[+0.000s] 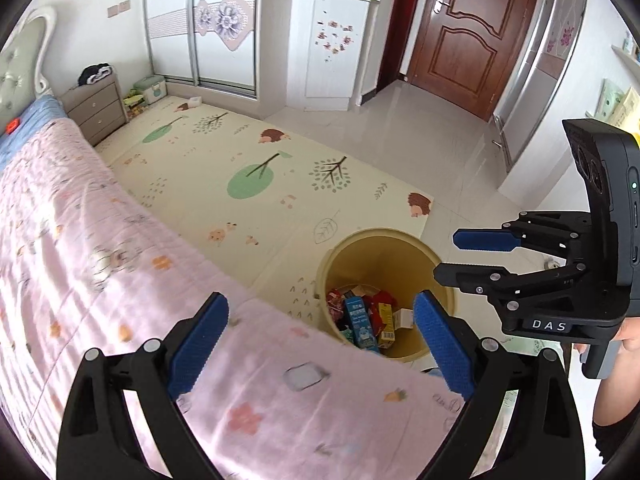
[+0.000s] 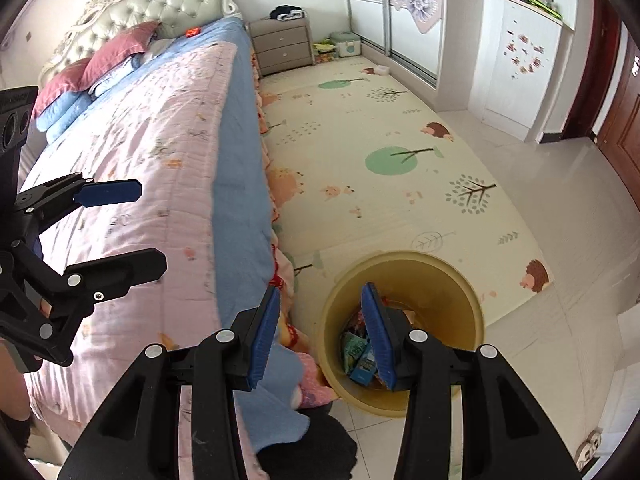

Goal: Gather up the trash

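Note:
A yellow trash bin (image 1: 384,252) stands on the floor beside the bed; it also shows in the right wrist view (image 2: 452,276). It holds several wrappers and cartons (image 1: 366,316), seen partly in the right wrist view (image 2: 356,354). My left gripper (image 1: 322,312) is open and empty, above the pink bed cover (image 1: 120,264) near the bed's edge. My right gripper (image 2: 322,294) is open and empty, above the gap between bed and bin. The right gripper shows in the left wrist view (image 1: 464,254); the left gripper shows in the right wrist view (image 2: 150,226).
A patterned play mat (image 1: 256,168) covers the floor by the bed. A grey nightstand (image 2: 282,44) stands at the bed's head. Sliding wardrobe doors (image 1: 200,20), a white cabinet (image 1: 328,44) and a brown door (image 1: 472,28) lie beyond. Pillows (image 2: 100,68) rest by the headboard.

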Motion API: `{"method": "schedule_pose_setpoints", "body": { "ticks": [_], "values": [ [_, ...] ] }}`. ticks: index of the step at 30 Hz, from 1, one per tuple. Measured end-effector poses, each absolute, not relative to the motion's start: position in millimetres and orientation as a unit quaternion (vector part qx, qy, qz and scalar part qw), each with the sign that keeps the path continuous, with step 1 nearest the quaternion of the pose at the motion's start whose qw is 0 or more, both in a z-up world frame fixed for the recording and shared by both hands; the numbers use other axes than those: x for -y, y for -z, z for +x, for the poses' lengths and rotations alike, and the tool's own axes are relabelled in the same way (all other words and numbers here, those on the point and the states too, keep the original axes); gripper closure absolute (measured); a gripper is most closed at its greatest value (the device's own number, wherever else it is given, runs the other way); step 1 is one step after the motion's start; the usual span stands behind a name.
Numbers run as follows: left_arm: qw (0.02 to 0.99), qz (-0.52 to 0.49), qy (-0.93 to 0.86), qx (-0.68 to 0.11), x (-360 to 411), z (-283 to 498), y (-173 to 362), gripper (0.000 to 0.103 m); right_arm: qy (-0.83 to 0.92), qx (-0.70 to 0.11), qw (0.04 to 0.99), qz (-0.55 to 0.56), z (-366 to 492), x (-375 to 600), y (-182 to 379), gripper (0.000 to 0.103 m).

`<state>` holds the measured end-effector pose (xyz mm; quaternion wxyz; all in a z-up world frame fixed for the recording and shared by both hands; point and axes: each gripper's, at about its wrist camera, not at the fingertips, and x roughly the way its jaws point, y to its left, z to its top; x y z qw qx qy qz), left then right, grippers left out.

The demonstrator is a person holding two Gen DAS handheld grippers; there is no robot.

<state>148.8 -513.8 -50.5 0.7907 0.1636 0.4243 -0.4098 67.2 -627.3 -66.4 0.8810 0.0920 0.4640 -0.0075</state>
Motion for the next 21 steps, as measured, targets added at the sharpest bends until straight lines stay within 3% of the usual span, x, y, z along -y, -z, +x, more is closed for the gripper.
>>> {"method": "schedule_pose_setpoints", "body": {
  "ticks": [21],
  "values": [
    [0.89, 0.052, 0.196, -0.407, 222, 166, 29, 0.009, -0.191, -0.445, 0.875, 0.002, 152, 372, 48, 0.061]
  ]
}}
